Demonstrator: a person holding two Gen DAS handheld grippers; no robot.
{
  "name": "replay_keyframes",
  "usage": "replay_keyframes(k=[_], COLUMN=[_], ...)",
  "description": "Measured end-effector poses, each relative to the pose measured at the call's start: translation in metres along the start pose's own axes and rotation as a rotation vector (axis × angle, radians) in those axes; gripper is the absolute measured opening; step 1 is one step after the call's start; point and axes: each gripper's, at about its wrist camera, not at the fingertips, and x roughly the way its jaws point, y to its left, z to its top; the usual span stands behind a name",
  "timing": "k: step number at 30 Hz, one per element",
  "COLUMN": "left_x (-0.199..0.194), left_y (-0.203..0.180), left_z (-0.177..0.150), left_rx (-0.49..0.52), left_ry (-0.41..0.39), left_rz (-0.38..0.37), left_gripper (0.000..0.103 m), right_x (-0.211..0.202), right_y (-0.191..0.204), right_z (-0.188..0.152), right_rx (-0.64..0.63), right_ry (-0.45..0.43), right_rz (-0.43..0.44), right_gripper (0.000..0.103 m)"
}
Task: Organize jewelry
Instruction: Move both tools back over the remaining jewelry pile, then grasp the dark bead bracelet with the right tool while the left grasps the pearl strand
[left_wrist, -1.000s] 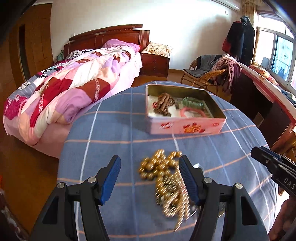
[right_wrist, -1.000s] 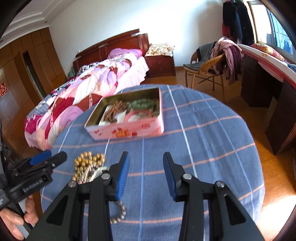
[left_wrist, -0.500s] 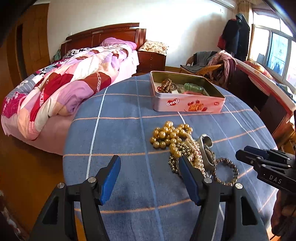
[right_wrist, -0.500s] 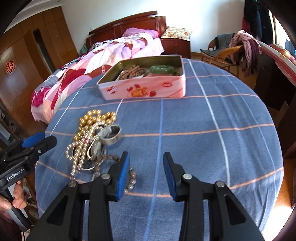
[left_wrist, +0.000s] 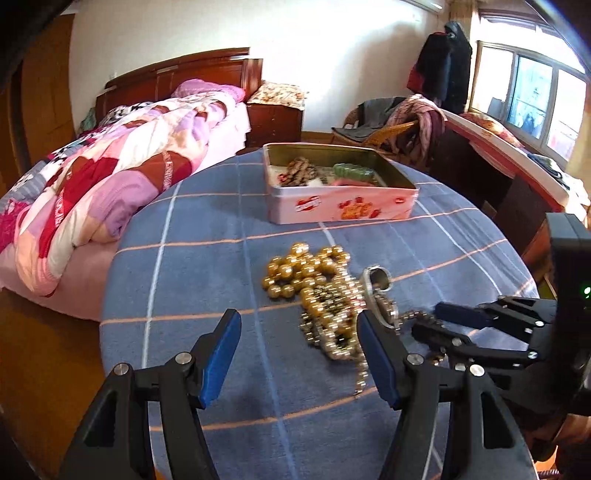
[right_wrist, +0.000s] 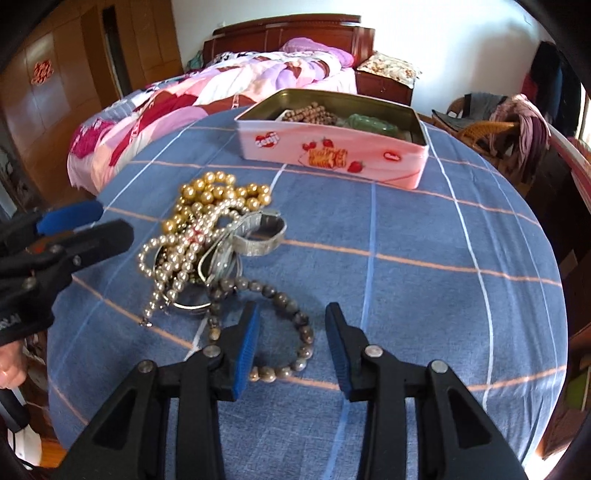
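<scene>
A tangled pile of jewelry (right_wrist: 207, 236) lies on the blue checked tablecloth: gold beads (left_wrist: 303, 269), pearl strands, a silver mesh band (right_wrist: 258, 236) and a dark bead bracelet (right_wrist: 295, 325). A pink tin box (right_wrist: 332, 155) at the far side holds brown beads (left_wrist: 299, 171) and a green bangle (left_wrist: 352, 171). My right gripper (right_wrist: 291, 339) is open, low over the dark bracelet, its left finger over the ring. My left gripper (left_wrist: 299, 354) is open and empty, its right finger beside the pile's near end.
The round table's edge (right_wrist: 546, 332) drops off to the right. A bed with a patchwork quilt (left_wrist: 110, 177) stands at the left. A wicker chair with clothes (left_wrist: 399, 125) and a desk (left_wrist: 517, 177) are behind the table.
My right gripper has moved forward and down until it is over the dark bead bracelet. My left gripper has shifted closer to the pile. Both stay open.
</scene>
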Motion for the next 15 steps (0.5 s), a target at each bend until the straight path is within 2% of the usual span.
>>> replay_keyframes(k=[1, 6, 10, 12, 15], left_x=[0.001, 0.011, 0.02, 0.026, 0.035], left_y=[-0.003, -0.012, -0.02, -0.024, -0.025], left_z=[0.0, 0.003, 0.007, 0.008, 0.006], left_rx=[0.012, 0.003, 0.012, 0.022, 0.033], left_ry=[0.001, 0.032, 0.041, 0.057, 0.083], left_rz=[-0.005, -0.067, -0.107, -0.099, -0.084], left_gripper=[0.065, 0.065, 0.065, 0.051, 0.048], right_x=[0.0, -0.003, -0.019, -0.029, -0.04], right_y=[0.0, -0.012, -0.029, -0.039, -0.049], right_z=[0.0, 0.001, 0.006, 0.01, 0.014], right_rx=[-0.007, 0.039, 0.12, 0.152, 0.187], right_ry=[-0.001, -0.007, -0.059, -0.094, -0.123], right_rz=[-0.012, 0.009, 0.025, 0.017, 0.019], right_gripper=[0.013, 0.012, 0.012, 0.012, 0.012])
